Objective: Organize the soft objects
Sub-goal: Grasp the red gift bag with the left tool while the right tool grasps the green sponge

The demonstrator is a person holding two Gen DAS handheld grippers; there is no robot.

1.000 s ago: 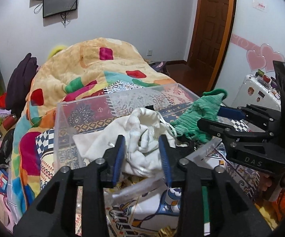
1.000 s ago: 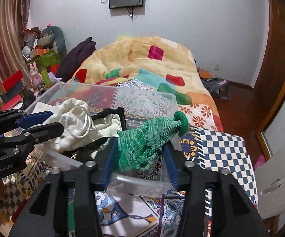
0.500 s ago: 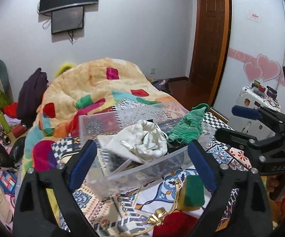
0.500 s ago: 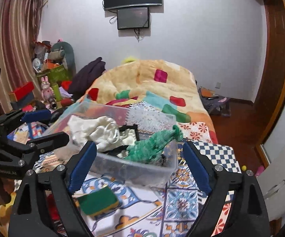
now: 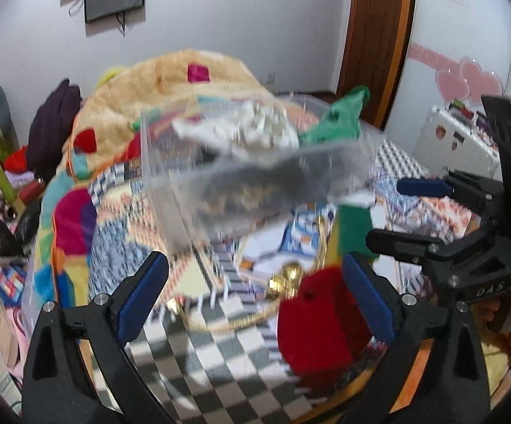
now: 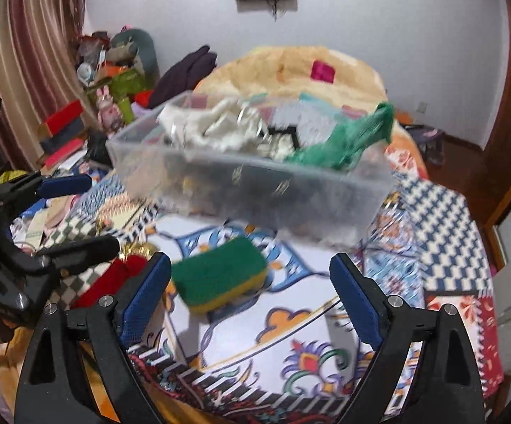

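A clear plastic bin (image 5: 198, 190) (image 6: 255, 183) stands on the patterned cloth and holds a white drawstring bag (image 5: 251, 130) (image 6: 220, 127) and a green knit piece (image 5: 340, 120) (image 6: 347, 145) that hangs over its rim. A green and yellow sponge (image 6: 220, 274) (image 5: 352, 226) lies in front of the bin. A red soft object (image 5: 319, 321) (image 6: 114, 277) lies near it, next to a gold item (image 5: 287, 279). My left gripper (image 5: 253, 291) is open and empty, back from the bin. My right gripper (image 6: 250, 295) is open and empty, just short of the sponge.
A bed with an orange patchwork blanket (image 5: 170, 81) lies behind the bin. Clutter and toys (image 6: 114, 81) stand at the left. A wooden door (image 5: 379, 35) and a white case (image 5: 453, 141) are at the right. The right gripper shows in the left wrist view (image 5: 411, 212).
Both grippers let go of the white bag and green knit piece, opened wide and pulled back from the bin. The sponge and red object came into view. Both views are blurred by motion.
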